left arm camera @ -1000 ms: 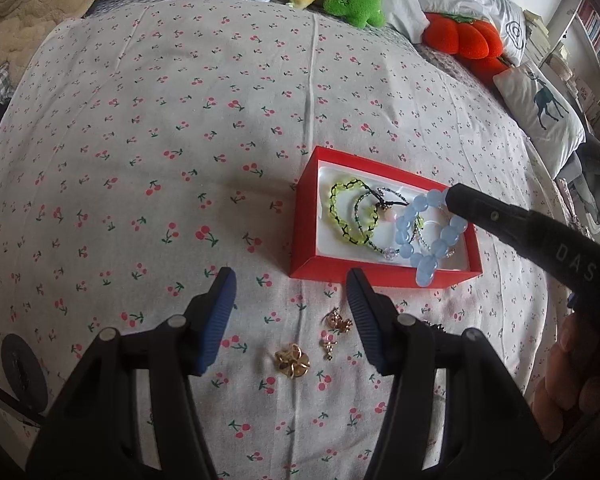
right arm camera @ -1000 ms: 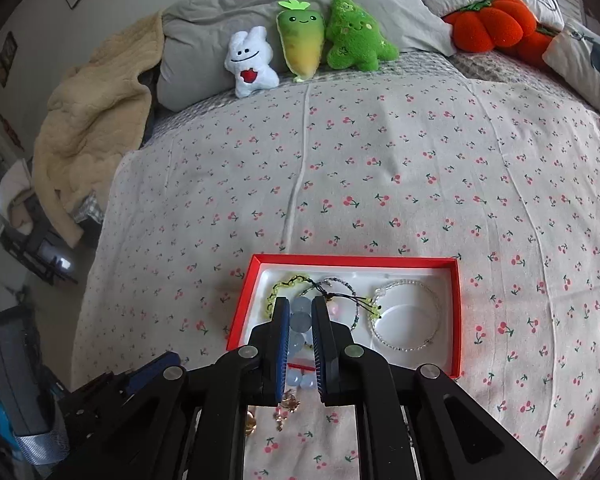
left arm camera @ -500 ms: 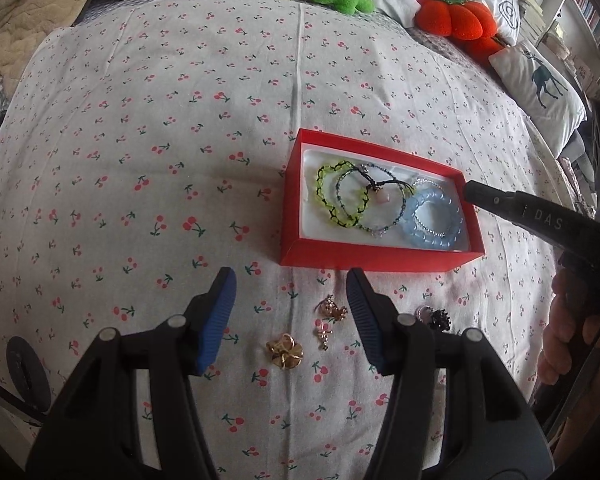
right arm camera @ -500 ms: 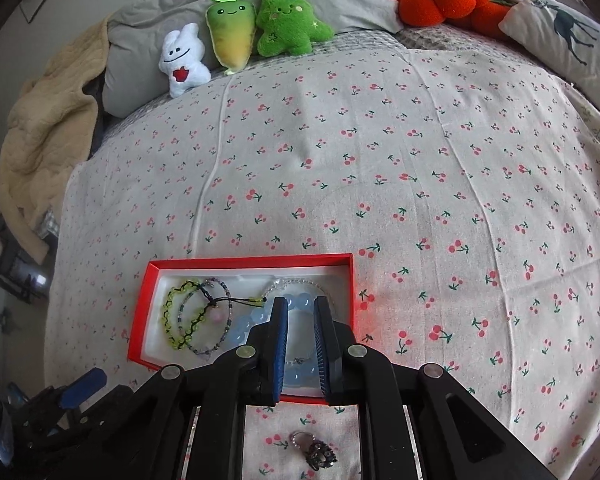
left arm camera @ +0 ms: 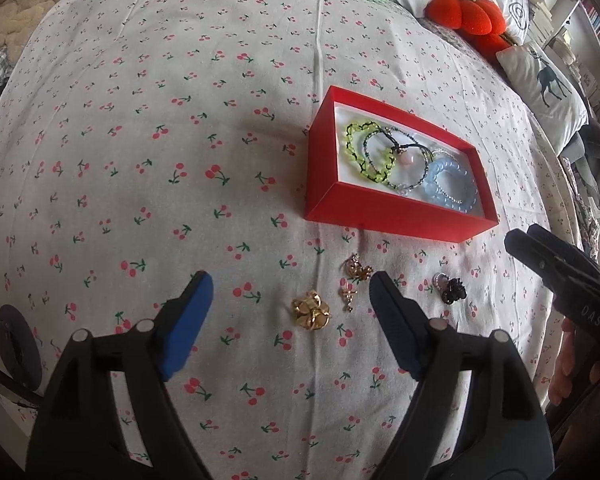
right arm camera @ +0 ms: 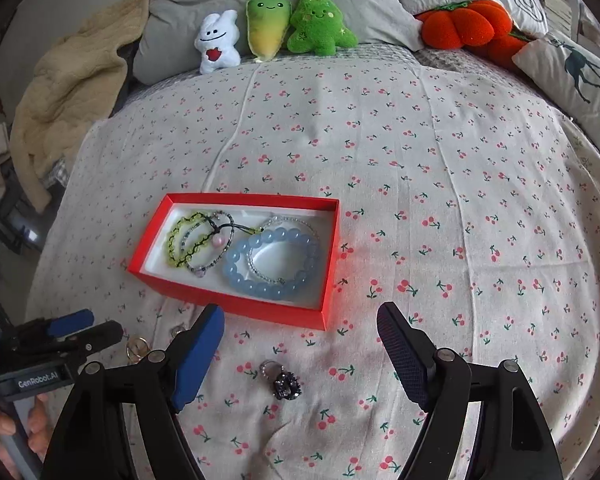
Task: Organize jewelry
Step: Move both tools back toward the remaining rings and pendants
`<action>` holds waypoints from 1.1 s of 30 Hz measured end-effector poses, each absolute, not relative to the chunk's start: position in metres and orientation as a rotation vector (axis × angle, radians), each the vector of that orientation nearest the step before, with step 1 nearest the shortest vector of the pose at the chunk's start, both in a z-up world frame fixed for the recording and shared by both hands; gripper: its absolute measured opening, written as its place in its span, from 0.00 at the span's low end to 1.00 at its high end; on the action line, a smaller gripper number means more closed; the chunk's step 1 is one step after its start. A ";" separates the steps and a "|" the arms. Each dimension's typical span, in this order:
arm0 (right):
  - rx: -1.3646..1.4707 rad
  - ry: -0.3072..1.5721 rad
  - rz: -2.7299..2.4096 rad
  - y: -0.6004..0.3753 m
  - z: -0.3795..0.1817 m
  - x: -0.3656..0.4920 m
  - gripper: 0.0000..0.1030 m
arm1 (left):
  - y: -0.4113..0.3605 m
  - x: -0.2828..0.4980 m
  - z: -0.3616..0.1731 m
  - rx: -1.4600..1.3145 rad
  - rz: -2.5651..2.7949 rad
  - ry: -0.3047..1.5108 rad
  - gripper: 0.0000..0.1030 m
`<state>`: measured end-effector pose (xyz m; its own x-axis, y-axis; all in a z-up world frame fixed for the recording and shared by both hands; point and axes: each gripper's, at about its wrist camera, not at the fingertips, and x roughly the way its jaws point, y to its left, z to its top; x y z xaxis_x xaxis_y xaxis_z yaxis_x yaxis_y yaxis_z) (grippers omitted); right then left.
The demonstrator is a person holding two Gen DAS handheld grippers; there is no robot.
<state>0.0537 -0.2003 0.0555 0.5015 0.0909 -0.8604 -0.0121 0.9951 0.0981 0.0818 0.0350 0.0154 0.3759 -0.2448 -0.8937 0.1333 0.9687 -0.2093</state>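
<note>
A red box [left arm camera: 396, 214] [right arm camera: 236, 306] lies on the cherry-print bedsheet and holds a yellow-green bracelet [left arm camera: 360, 152], a dark beaded bracelet with a pink bead [right arm camera: 219, 241] and a light blue bead bracelet [left arm camera: 452, 190] [right arm camera: 272, 262]. In front of the box lie a gold flower brooch [left arm camera: 311, 310], two small gold charms [left arm camera: 356, 270] and a black ring [left arm camera: 449, 288] [right arm camera: 285, 384]. My left gripper [left arm camera: 290, 304] is open and empty over the gold pieces. My right gripper [right arm camera: 300, 344] is open and empty above the black ring.
Plush toys [right arm camera: 268, 24], an orange pumpkin cushion [right arm camera: 464, 24] and pillows [right arm camera: 576, 68] line the far edge of the bed. A beige blanket [right arm camera: 64, 92] hangs at the far left. The bed drops off at the left and right edges.
The right gripper let go of the blue bead bracelet into the box, drew back toward the near side and opened wide. The left gripper has come nearer to the gold pieces.
</note>
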 end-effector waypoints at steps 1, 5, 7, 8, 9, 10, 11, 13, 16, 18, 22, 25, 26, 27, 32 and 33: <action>0.053 1.048 0.066 -0.198 0.051 0.049 0.79 | 0.034 0.079 0.012 -0.089 -0.239 1.154 0.79; -0.063 1.058 0.085 -0.186 0.031 0.033 0.79 | 0.034 0.071 -0.007 -0.022 -0.256 1.163 0.80; -0.095 1.065 0.104 -0.181 0.019 0.025 0.79 | 0.035 0.066 -0.015 -0.004 -0.267 1.160 0.80; -0.100 1.073 0.117 -0.179 0.013 0.022 0.79 | 0.036 0.064 -0.019 0.002 -0.272 1.156 0.80; -0.101 1.085 0.130 -0.178 0.006 0.018 0.79 | 0.036 0.062 -0.023 0.009 -0.277 1.143 0.80; -0.099 1.099 0.141 -0.176 0.000 0.015 0.79 | 0.036 0.059 -0.024 0.022 -0.283 1.121 0.81; -0.097 1.115 0.150 -0.176 -0.007 0.013 0.79 | 0.036 0.055 -0.025 0.042 -0.291 1.092 0.82; -0.092 1.148 0.163 -0.174 -0.021 0.009 0.80 | 0.033 0.049 -0.027 0.088 -0.318 1.047 0.86; -0.120 1.085 0.147 -0.174 -0.025 0.003 0.90 | 0.028 0.039 -0.034 0.172 -0.340 0.988 0.95; -0.109 1.064 0.135 -0.178 -0.029 0.002 1.00 | 0.026 0.035 -0.037 0.210 -0.331 0.962 1.00; -0.091 1.043 0.143 -0.183 -0.032 0.000 1.00 | 0.029 0.035 -0.037 0.199 -0.325 0.952 1.00; -0.096 1.029 0.139 -0.182 -0.032 -0.002 1.00 | 0.031 0.031 -0.038 0.197 -0.318 0.937 1.00; -0.101 1.026 0.135 -0.181 -0.032 -0.002 1.00 | 0.030 0.030 -0.038 0.196 -0.317 0.937 1.00; -0.105 1.024 0.131 -0.179 -0.032 -0.003 1.00 | 0.030 0.029 -0.038 0.194 -0.316 0.936 1.00; -0.094 1.018 0.123 -0.177 -0.031 -0.002 1.00 | 0.031 0.031 -0.039 0.179 -0.331 0.945 1.00; -0.090 1.016 0.124 -0.178 -0.030 -0.001 1.00 | 0.030 0.032 -0.038 0.182 -0.338 0.948 1.00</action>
